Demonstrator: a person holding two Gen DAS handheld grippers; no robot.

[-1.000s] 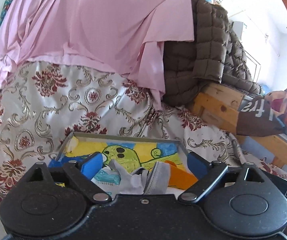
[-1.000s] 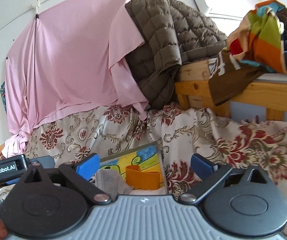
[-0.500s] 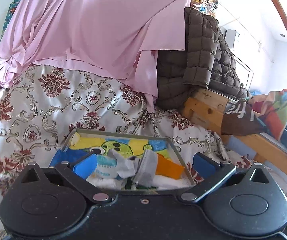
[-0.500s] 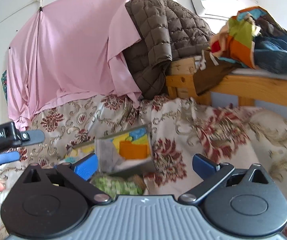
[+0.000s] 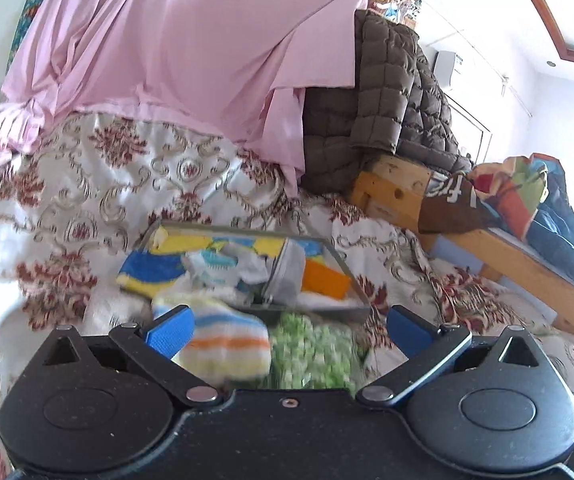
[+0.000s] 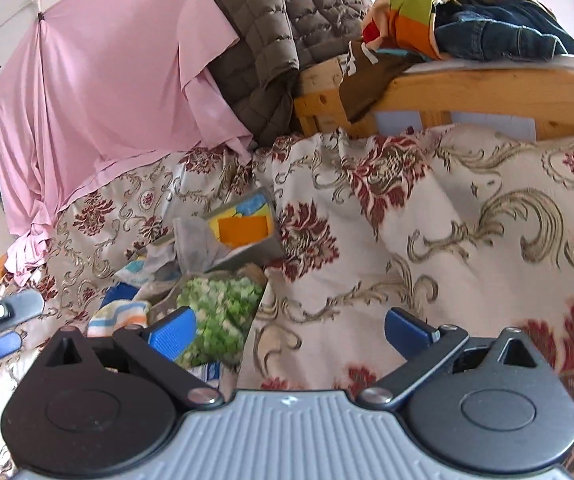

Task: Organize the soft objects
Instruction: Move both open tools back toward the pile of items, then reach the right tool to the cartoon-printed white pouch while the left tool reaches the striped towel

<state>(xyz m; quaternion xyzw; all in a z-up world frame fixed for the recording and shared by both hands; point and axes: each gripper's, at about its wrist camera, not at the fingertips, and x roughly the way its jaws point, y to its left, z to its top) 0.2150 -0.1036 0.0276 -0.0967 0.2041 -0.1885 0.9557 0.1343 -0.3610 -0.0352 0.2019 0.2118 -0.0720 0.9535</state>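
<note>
Left wrist view: left gripper (image 5: 287, 326) jaws fully spread, nothing pinched. Striped sock (image 5: 223, 350) lies directly ahead, just beside the left blue pad; green fuzzy item (image 5: 311, 354) alongside it, toward centre. Both sit on the bedspread (image 5: 67, 200) just short of the tray (image 5: 339, 312). Sock's long axis unclear, blurred. Right gripper (image 6: 289, 328) also spread, empty; sock lies off to its left. Judgement: left hand nearer, better placed for pickup.

Striped sock (image 5: 223, 348) & green cloth (image 5: 315, 356) newly btwn jaws.
</note>
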